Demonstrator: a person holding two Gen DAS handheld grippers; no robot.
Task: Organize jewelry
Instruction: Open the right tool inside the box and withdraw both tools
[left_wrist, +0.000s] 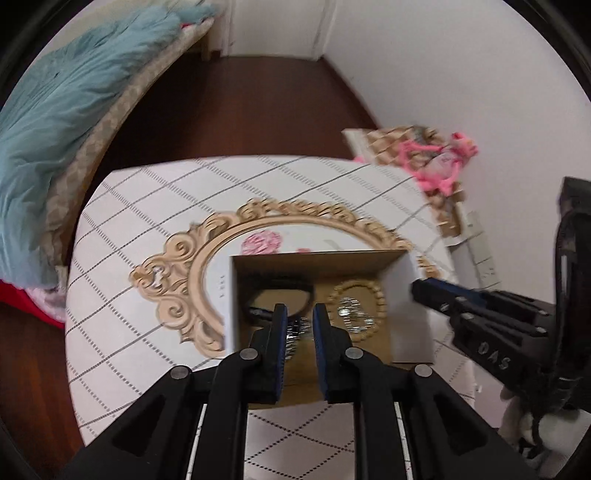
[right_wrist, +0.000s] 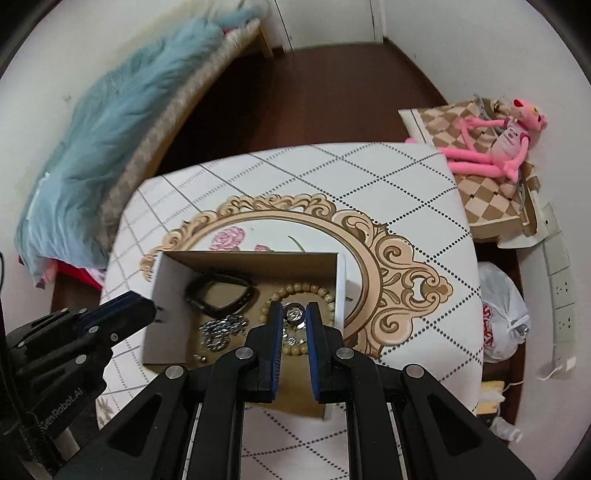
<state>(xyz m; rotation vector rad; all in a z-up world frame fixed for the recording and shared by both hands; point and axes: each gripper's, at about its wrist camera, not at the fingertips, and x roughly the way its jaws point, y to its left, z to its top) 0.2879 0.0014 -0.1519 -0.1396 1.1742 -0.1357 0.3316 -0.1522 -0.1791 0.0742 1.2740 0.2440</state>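
Note:
An open cardboard box (left_wrist: 402, 295) (right_wrist: 166, 284) sits on the white patterned table. Inside lie a black bangle (left_wrist: 291, 286) (right_wrist: 221, 291), a wooden bead bracelet (left_wrist: 376, 295) (right_wrist: 314, 288), a silver chain (right_wrist: 221, 330) and a small silver ring piece (right_wrist: 294, 314). My left gripper (left_wrist: 300, 314) hovers open and empty over the box's left half, above silver jewelry (left_wrist: 297, 328). My right gripper (right_wrist: 293, 310) is open over the bead bracelet, with the silver piece between its tips. The right gripper also shows in the left wrist view (left_wrist: 436, 291); the left one shows in the right wrist view (right_wrist: 140, 306).
The table (left_wrist: 147, 206) (right_wrist: 406, 184) has a gold ornate print. A bed with a blue blanket (left_wrist: 55, 110) (right_wrist: 110, 129) stands to the left. A pink plush toy (right_wrist: 495, 147) lies on a checkered box at the right. A white plastic bag (right_wrist: 502, 314) sits on the floor.

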